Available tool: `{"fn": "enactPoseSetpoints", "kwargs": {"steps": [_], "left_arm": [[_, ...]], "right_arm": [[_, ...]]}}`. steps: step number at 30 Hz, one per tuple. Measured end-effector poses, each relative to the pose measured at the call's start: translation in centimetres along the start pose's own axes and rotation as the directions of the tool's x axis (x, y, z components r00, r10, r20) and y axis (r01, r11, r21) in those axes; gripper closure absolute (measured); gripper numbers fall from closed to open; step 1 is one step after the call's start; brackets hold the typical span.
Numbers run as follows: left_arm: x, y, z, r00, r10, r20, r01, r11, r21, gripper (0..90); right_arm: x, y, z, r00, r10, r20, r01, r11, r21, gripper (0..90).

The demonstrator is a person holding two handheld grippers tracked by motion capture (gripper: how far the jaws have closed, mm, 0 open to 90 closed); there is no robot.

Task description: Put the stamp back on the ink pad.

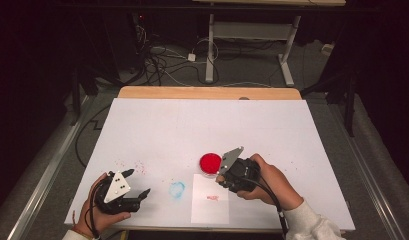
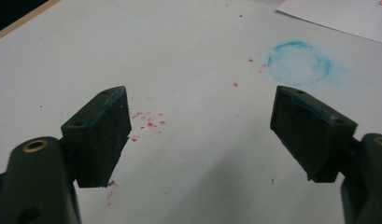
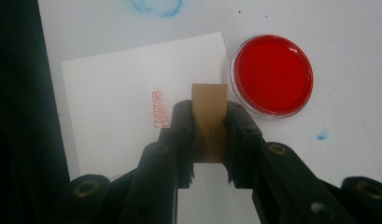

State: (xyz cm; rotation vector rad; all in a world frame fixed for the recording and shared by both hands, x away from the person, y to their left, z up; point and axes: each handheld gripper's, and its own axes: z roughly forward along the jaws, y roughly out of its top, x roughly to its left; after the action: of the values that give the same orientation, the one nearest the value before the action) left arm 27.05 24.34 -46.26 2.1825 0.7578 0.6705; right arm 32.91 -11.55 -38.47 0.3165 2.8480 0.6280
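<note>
My right gripper (image 3: 208,116) is shut on a brown wooden stamp block (image 3: 208,112), held above a white sheet of paper (image 3: 114,107) that carries a red stamped mark (image 3: 160,109). A round red ink pad (image 3: 272,74) lies just right of the paper; in the high view the ink pad (image 1: 210,162) sits beside the right gripper (image 1: 227,175). My left gripper (image 2: 200,126) stands open over the white table with nothing between its jaws, also seen at the front left as the left gripper (image 1: 136,182).
A blue ring-shaped smudge (image 2: 298,63) and red ink specks (image 2: 149,122) mark the white table cover (image 1: 192,120). The wooden table edge (image 1: 207,92) lies at the back; the floor beyond holds cables and a desk frame (image 1: 212,50).
</note>
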Motion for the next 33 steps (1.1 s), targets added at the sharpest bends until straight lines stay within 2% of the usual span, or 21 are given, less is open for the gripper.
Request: {"fn": "enactPoseSetpoints", "kwargs": {"steps": [1, 2, 10, 11, 13, 14, 15, 18, 21, 22, 28, 33], "left_arm": [[-0.1, 0.0, 0.0, 0.9999, -0.011, 0.004, 0.011, 0.9999, 0.006, 19.6], [0.0, 0.0, 0.0, 1.0, 0.0, 0.001, 0.0, 1.0, 0.001, 19.6], [0.1, -0.1, 0.1, 1.0, -0.002, 0.001, 0.002, 1.0, 0.006, 19.6], [0.0, -0.1, 0.1, 0.9999, -0.015, 0.004, 0.015, 0.9998, 0.01, 19.6], [0.0, -0.1, 0.0, 1.0, -0.003, -0.002, 0.003, 1.0, 0.003, 19.6], [-0.1, -0.1, 0.0, 0.9999, -0.013, 0.003, 0.013, 0.9999, 0.011, 19.6], [-0.1, 0.0, 0.0, 1.0, 0.001, -0.002, -0.001, 1.0, 0.007, 19.6], [-0.1, 0.0, 0.1, 1.0, 0.002, 0.001, -0.002, 1.0, 0.01, 19.6], [-0.1, -0.1, 0.1, 1.0, -0.002, 0.002, 0.002, 1.0, 0.008, 19.6], [-0.2, -0.1, 0.1, 0.9999, -0.012, 0.006, 0.012, 0.9998, 0.015, 19.6], [-0.2, 0.0, 0.1, 1.0, 0.006, 0.001, -0.006, 1.0, 0.007, 19.6], [-0.3, -0.1, 0.0, 1.0, -0.002, 0.004, 0.002, 0.9998, 0.021, 19.6]], "right_arm": [[-0.1, 0.0, 0.0, 1.0, -0.009, 0.002, 0.009, 1.0, -0.001, 75.6], [-0.1, 0.0, -0.1, 1.0, -0.003, 0.007, 0.003, 1.0, -0.004, 75.6], [-0.3, 0.0, -0.1, 1.0, -0.001, 0.009, 0.001, 1.0, 0.001, 75.6], [-0.3, 0.1, 0.0, 1.0, 0.003, 0.007, -0.003, 1.0, 0.001, 75.6], [-0.6, 0.2, 0.2, 1.0, -0.005, 0.007, 0.005, 1.0, 0.001, 75.6], [-0.6, 0.3, 0.2, 0.9999, 0.005, 0.01, -0.005, 1.0, 0.009, 75.6], [-0.8, 0.4, 0.4, 0.9998, 0.003, 0.018, -0.003, 1.0, 0.015, 75.6], [-1.4, 0.8, 0.8, 0.9998, 0.009, 0.02, -0.01, 0.999, 0.034, 75.6], [-2.0, 1.5, 1.1, 0.9998, 0.004, 0.022, -0.005, 0.999, 0.05, 75.6], [-2.3, 1.7, 1.2, 0.9997, -0.01, 0.021, 0.009, 0.998, 0.056, 75.6], [-3.1, 3.3, 1.7, 0.9992, -0.019, 0.035, 0.015, 0.994, 0.106, 75.6], [-3.9, 4.1, 2.6, 0.9997, -0.015, 0.019, 0.012, 0.989, 0.146, 75.5]]}}
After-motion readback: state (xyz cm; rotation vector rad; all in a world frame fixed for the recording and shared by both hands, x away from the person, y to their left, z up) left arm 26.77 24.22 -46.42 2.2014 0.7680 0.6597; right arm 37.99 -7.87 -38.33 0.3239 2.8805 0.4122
